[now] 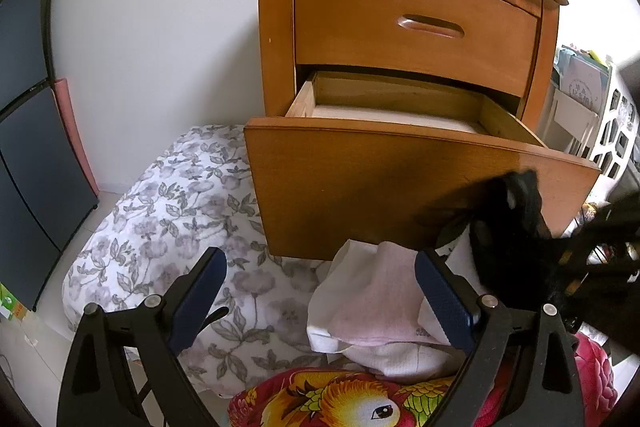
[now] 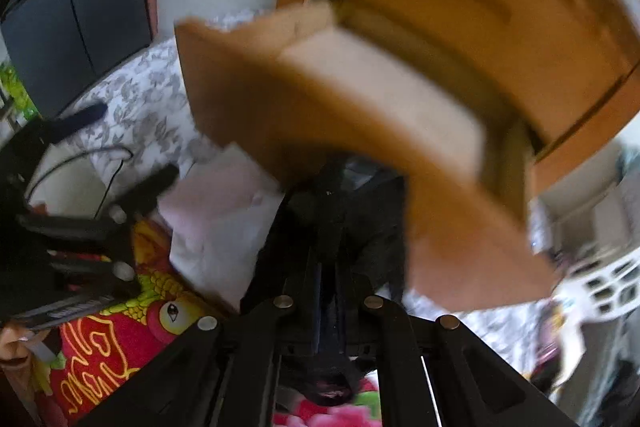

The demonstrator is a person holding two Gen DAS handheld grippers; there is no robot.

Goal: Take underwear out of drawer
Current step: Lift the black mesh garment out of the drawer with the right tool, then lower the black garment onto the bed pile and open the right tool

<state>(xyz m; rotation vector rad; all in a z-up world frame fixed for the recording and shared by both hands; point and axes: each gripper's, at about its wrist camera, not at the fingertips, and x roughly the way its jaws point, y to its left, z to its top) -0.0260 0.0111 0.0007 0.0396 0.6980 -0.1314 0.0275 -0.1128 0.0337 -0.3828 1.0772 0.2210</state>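
Left wrist view: I look along my left gripper (image 1: 320, 291) at a wooden nightstand (image 1: 276, 27) standing against a white wall.
Left gripper: its two blue-padded fingers (image 1: 198, 301) stand wide apart and hold nothing; pale folded clothes (image 1: 372, 303) lie between and beyond them.
Drawer: the lower drawer (image 1: 360, 183) is pulled out; the part of its inside that I can see shows only a pale floor. The upper drawer (image 1: 412, 27) is shut.
Underwear: a black garment (image 1: 516, 227) hangs outside the drawer, in front of the drawer front's right end, just right of the pale clothes.
Right wrist view: this picture is blurred. My right gripper (image 2: 330, 227) has its fingers drawn close together on the black garment (image 2: 360, 211), which bunches up just below the drawer front (image 2: 280, 115).
Bedding: a white quilt with grey flowers (image 1: 160, 219) lies left of and under the drawer; a red blanket with a yellow bird pattern (image 1: 340, 399) lies nearest me, below the pale clothes.
Left edge: dark panels (image 1: 28, 131) stand by the wall.
Right edge: a white basket with cut-out sides (image 1: 612, 135) stands beside the nightstand.
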